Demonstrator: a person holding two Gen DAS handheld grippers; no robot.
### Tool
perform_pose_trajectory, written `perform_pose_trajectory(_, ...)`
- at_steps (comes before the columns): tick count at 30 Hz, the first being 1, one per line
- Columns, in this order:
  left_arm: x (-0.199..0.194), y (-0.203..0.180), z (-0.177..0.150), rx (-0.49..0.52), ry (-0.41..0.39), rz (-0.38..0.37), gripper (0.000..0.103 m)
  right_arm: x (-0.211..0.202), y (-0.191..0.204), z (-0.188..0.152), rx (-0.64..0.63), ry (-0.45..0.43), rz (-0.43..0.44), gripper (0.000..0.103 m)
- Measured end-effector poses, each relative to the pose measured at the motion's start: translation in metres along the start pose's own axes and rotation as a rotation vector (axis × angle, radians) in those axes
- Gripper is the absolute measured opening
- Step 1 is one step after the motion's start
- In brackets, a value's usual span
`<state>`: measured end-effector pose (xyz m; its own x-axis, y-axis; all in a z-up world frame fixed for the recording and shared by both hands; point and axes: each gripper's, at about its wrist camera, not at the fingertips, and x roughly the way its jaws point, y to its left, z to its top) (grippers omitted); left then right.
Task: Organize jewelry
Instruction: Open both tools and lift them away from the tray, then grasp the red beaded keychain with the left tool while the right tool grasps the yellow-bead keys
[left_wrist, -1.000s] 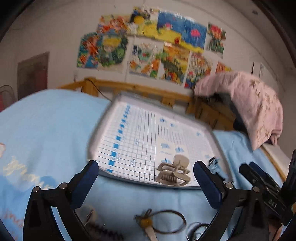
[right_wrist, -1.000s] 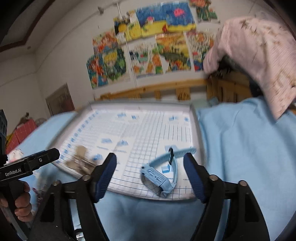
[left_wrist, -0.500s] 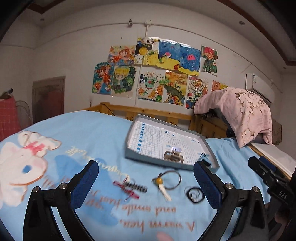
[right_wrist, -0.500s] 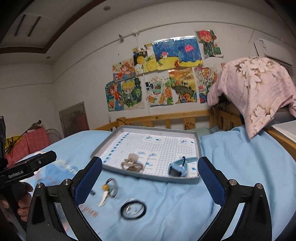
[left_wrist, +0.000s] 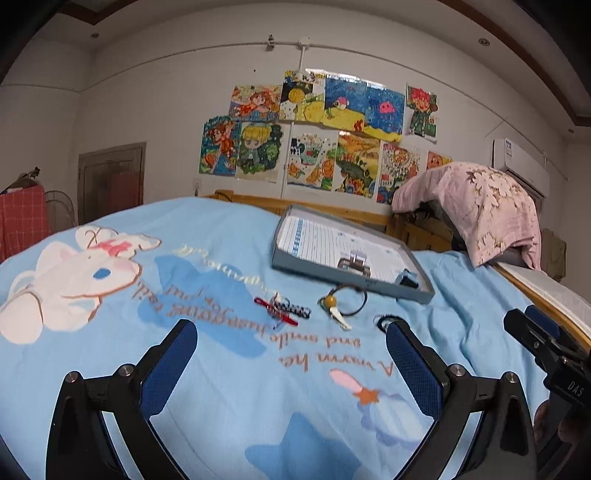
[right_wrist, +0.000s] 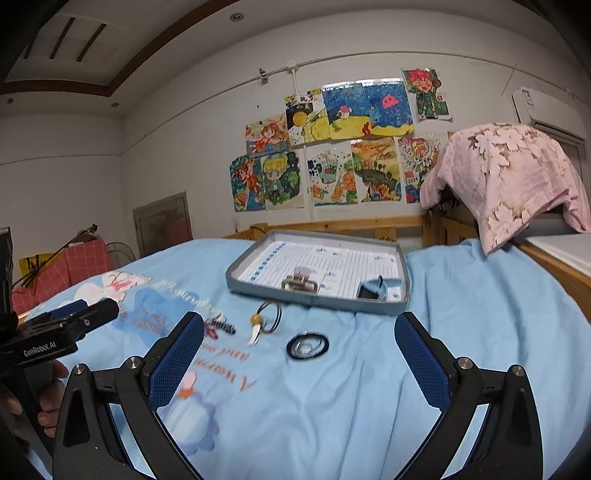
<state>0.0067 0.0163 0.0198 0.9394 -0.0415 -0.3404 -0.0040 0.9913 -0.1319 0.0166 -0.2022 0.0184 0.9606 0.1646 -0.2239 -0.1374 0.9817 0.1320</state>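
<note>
A grey tray (left_wrist: 295, 264) (right_wrist: 405, 273) with a gridded sheet lies on the blue bed. In it are a beige hair claw (left_wrist: 354, 265) (right_wrist: 300, 282) and a light blue watch (left_wrist: 408, 277) (right_wrist: 376, 288). In front of the tray on the blanket lie a black and red hair clip (left_wrist: 284, 310) (right_wrist: 220, 326), a cord ring with a yellow bead and white tooth (left_wrist: 341, 304) (right_wrist: 264, 319), and a black ring coil (right_wrist: 307, 346) (left_wrist: 384, 321). My left gripper (left_wrist: 291, 373) and right gripper (right_wrist: 300, 363) are both open and empty, well short of the items.
A wooden bed rail (right_wrist: 351, 225) runs behind the tray. A pink flowered cloth (right_wrist: 517, 177) drapes over something at the right. Drawings (left_wrist: 321, 133) hang on the wall. The right gripper's body shows at the left view's right edge (left_wrist: 550, 350).
Both grippers have pulled back and away from the tray. The hair claw and the watch stay in the tray, and more of the bed with the loose items has come into view.
</note>
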Motion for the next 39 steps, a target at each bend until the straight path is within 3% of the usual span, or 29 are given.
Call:
perform_pose_trajectory(13,0.045,0.016,0.014,-0.015,0.122,-0.022,0.103,0.022,-0.008,0.012,-0.013,0.039,-0.001,0.101)
perform_pose_trajectory(19,0.09,0.025,0.026,-0.048,0.186,-0.034,0.103,0.072,-0.012,0.029,-0.022,0.085,0.038,0.101)
perform_pose_trajectory(28,0.155,0.015,0.02,-0.043,0.264,-0.052,0.096,0.16,-0.019,0.023,0.046,0.201,0.148,0.1)
perform_pose_trajectory(31,0.169,0.014,0.015,-0.048,0.279,-0.051,0.092,0.185,-0.015,0.015,0.044,0.229,0.163,0.093)
perform_pose_trajectory(39,0.195,0.012,-0.007,-0.027,0.34,-0.084,0.067,0.231,-0.002,-0.005,0.032,0.325,0.241,0.057)
